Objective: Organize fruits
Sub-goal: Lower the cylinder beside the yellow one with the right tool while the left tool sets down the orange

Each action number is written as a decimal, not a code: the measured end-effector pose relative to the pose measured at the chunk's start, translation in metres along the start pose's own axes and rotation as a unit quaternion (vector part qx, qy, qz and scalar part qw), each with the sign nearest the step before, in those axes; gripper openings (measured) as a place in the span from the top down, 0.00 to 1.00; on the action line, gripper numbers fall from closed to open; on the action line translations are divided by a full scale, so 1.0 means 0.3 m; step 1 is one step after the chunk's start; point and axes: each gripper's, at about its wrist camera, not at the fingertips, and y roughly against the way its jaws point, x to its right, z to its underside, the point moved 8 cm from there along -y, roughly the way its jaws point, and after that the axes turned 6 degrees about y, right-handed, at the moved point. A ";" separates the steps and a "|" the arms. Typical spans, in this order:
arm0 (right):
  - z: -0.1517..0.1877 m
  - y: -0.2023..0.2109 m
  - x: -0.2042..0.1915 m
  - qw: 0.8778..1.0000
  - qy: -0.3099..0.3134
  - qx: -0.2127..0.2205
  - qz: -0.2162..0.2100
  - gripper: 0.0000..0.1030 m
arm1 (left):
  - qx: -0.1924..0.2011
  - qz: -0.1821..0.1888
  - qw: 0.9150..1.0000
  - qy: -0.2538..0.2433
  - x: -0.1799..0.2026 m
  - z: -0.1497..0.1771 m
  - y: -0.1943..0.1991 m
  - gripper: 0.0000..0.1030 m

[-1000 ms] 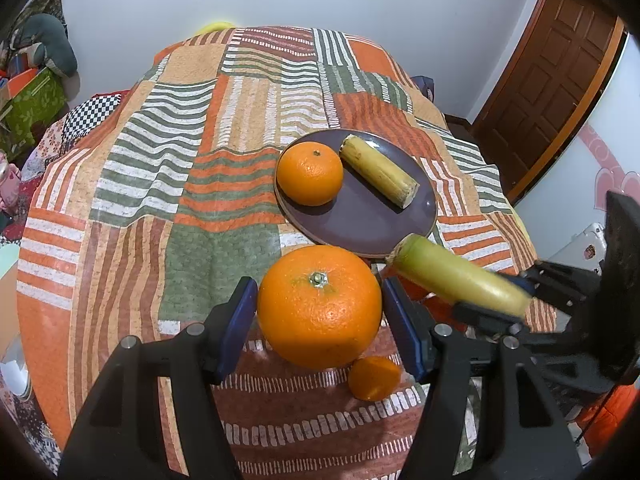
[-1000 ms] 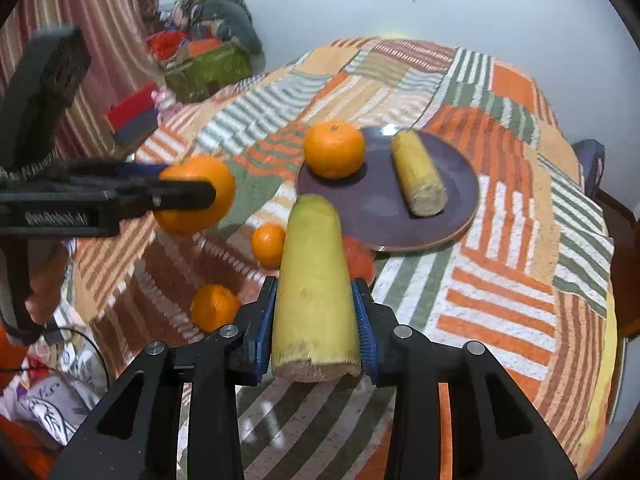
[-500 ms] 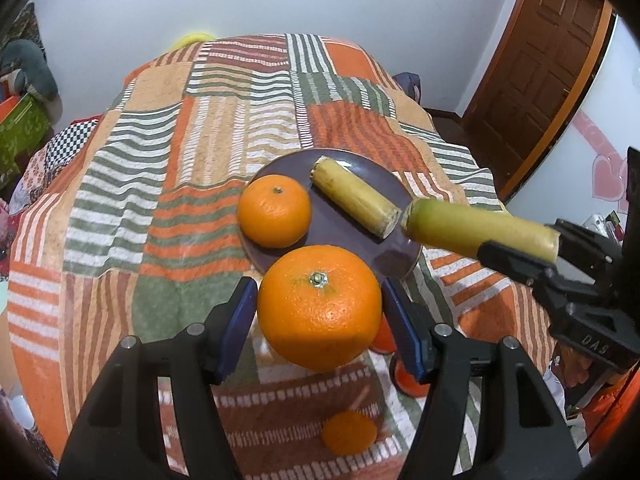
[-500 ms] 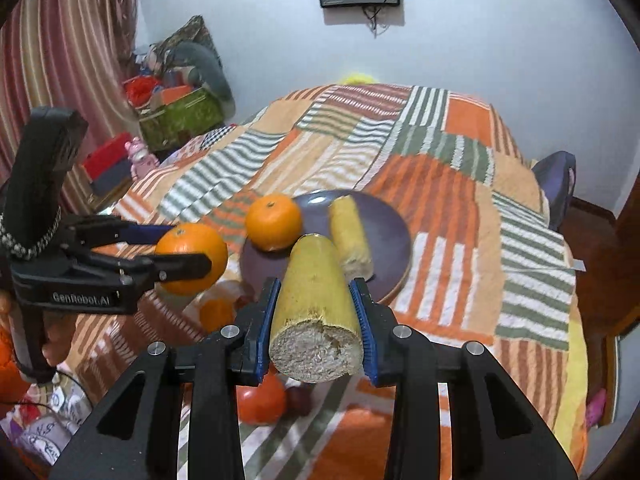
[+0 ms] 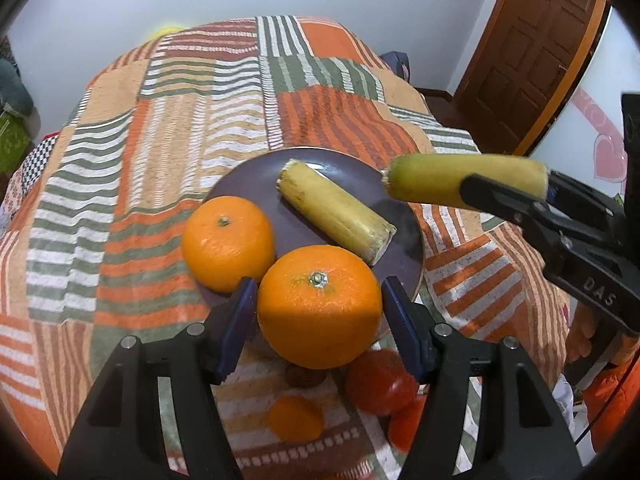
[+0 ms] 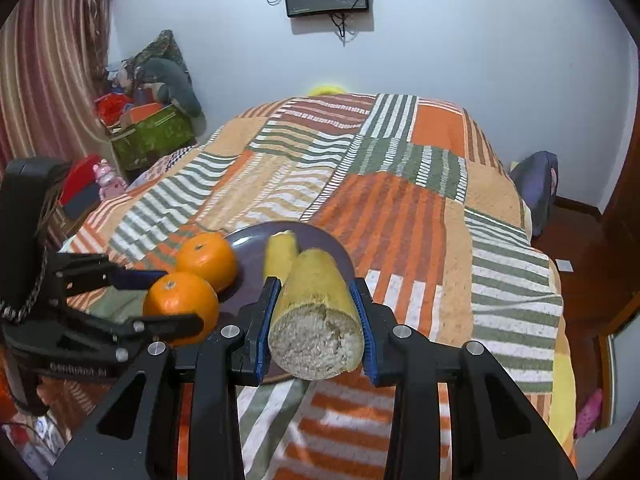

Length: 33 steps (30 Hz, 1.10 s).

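Left gripper (image 5: 318,308) clamped on a large orange (image 5: 319,306), blue pads (image 5: 240,312) pressed to its sides; stem end up, skin glossy and pebbled; it hangs over the plate's (image 5: 256,172) 6 o'clock rim. Right gripper (image 6: 316,312) clamped on a cane piece (image 6: 316,308); a stubby yellow-green cylinder, smooth skin, long axis running forward along the fingers toward the plate (image 6: 250,240), pale fibrous cut face toward the camera. In the left view the cane piece (image 5: 464,178) lies near level, rounded tip pointing to 9 o'clock, over the plate's 3 o'clock rim.

Plate round, dark purple, shallow, lying on a quilt (image 5: 180,120) of striped orange, green and white patches. On it: a second cane piece (image 5: 336,216), long axis from 10 to 4 o'clock, ragged cut end at 4; a second orange (image 5: 228,242) at the 8 o'clock edge, stem up, just beside the held one.

On the quilt below the left gripper: a red round fruit (image 5: 380,388) at 5 o'clock, a small orange (image 5: 296,418) at 6; both partly hidden by the fingers.
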 end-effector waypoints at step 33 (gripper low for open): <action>0.024 -0.235 -0.007 0.997 0.030 -0.061 -0.032 0.69 | -0.031 -0.007 1.000 -0.002 0.004 -0.005 -0.132 0.37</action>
